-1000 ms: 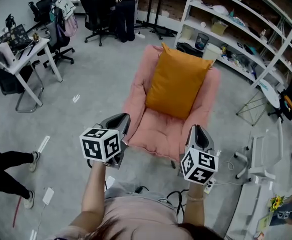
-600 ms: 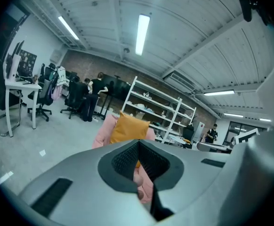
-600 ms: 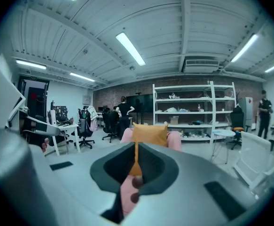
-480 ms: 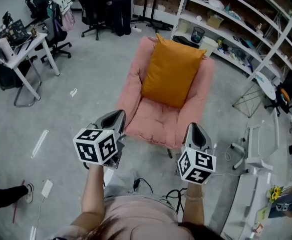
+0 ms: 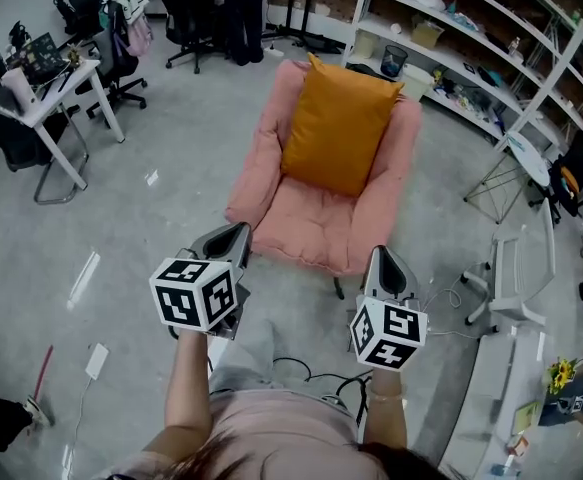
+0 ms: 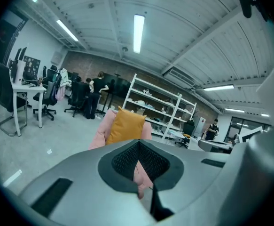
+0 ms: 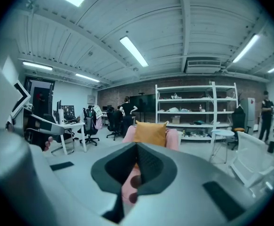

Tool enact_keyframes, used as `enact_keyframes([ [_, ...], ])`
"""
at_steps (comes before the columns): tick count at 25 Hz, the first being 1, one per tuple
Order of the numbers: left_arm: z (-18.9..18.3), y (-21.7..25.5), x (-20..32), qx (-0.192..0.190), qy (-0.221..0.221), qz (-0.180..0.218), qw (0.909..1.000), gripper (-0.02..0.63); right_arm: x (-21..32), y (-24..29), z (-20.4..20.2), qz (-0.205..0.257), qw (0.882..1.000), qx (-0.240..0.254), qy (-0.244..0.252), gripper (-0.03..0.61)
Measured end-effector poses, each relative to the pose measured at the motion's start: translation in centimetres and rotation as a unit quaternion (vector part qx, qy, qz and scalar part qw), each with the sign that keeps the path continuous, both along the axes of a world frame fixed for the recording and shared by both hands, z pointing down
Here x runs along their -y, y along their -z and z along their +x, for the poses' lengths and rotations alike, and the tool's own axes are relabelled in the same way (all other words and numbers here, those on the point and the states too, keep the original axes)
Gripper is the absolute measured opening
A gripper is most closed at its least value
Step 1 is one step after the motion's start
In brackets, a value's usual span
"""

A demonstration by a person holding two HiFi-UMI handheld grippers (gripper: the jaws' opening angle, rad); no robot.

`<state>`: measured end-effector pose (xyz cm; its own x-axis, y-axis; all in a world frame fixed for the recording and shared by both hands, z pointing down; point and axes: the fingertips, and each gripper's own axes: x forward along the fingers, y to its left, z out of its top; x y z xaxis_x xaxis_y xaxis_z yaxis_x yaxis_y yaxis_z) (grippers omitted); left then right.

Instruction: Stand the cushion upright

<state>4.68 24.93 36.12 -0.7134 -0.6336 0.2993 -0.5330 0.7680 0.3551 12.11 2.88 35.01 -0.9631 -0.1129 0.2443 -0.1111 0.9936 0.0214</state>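
While the orange cushion (image 5: 339, 126) stands upright against the backrest of the pink chair (image 5: 306, 230), in the upper centre of the head view, I judge the standing step complete. What remains is a clean hands-off check.

My left hand-held gripper (image 5: 233, 240) sits lower left of centre and my right hand-held gripper (image 5: 384, 263) lower right. Both have their jaws together with nothing between them, and both are clear of the chair's front edge.

To do this step well:
- I keep both jaws closed and level, so that no pad snags the seat padding.
- I confirm in both gripper views that the cushion (image 6: 123, 126) (image 7: 150, 133) rests square on the backrest, with neither top corner sagging sideways.
- I mind the cables (image 5: 301, 373) on the floor at bottom centre, a likely trip hazard.
- If the cushion slumps, I regrip it by both side edges, not by one corner.
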Motion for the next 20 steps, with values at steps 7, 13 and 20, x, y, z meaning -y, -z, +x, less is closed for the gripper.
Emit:
enact_keyframes([
  [7,5.1,0.1,0.8,-0.001,-0.013,-0.027,0.9995,-0.002,0.0,-0.2,4.7,-0.014,1.0,-0.005,-0.002,0.017],
  [13,8.6,0.1,0.5,0.006,-0.013,-0.052,0.9986,-0.002,-0.7,-1.1,8.6,-0.015,1.0,-0.009,-0.007,0.017],
  [20,12.2,0.0,0.8,0.025,-0.023,-0.075,0.9967,-0.002,-0.9,-2.3,13.2,-0.018,0.999,-0.012,-0.024,0.017],
])
